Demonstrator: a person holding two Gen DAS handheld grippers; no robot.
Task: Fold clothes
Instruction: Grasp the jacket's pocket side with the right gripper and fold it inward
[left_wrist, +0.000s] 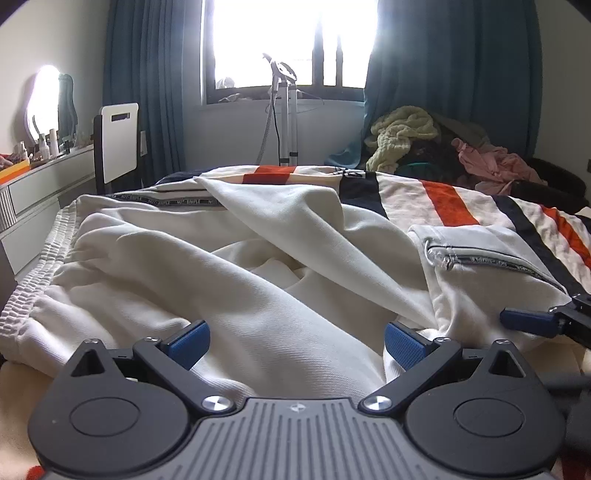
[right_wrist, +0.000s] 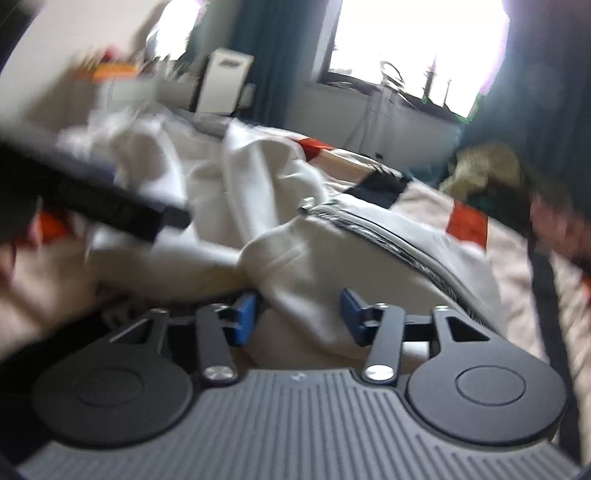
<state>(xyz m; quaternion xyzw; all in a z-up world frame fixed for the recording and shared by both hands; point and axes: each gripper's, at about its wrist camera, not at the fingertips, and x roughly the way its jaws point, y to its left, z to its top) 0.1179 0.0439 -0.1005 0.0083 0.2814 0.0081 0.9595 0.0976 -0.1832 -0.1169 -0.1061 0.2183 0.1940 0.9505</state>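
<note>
Cream trousers (left_wrist: 258, 280) crosswise, waistband seemingly left, grippers agape.

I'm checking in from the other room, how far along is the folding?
Barely begun. The white garment lies rumpled on the striped blanket, no neat fold visible. Left gripper and right gripper are open at its near edge. The clothes pile remains.
</note>
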